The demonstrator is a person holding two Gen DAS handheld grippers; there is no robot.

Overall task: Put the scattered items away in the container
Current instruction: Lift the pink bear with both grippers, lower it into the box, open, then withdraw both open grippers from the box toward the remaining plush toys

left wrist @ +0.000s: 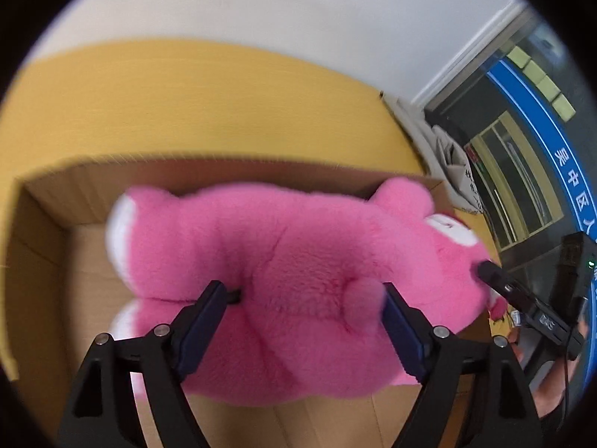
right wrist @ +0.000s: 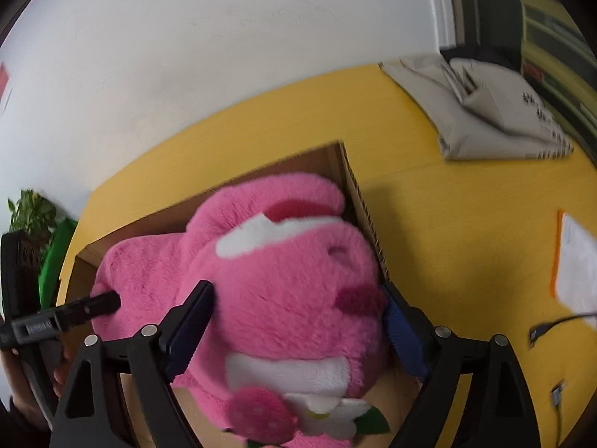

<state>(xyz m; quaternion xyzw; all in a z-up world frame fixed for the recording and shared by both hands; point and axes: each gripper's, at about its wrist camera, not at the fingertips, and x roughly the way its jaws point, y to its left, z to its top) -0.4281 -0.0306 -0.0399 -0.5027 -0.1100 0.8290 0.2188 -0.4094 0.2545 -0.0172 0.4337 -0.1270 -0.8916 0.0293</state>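
The left tool (left wrist: 302,295) stands wide open astride the pink plush bear's (left wrist: 291,261) rump. The bear lies in the cardboard box (left wrist: 44,231) on the yellow table (right wrist: 466,224). The right tool (right wrist: 298,306), also open, flanks its head.

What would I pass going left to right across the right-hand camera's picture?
Plant → pink plush bear in the cardboard box → grey bag → white paper.
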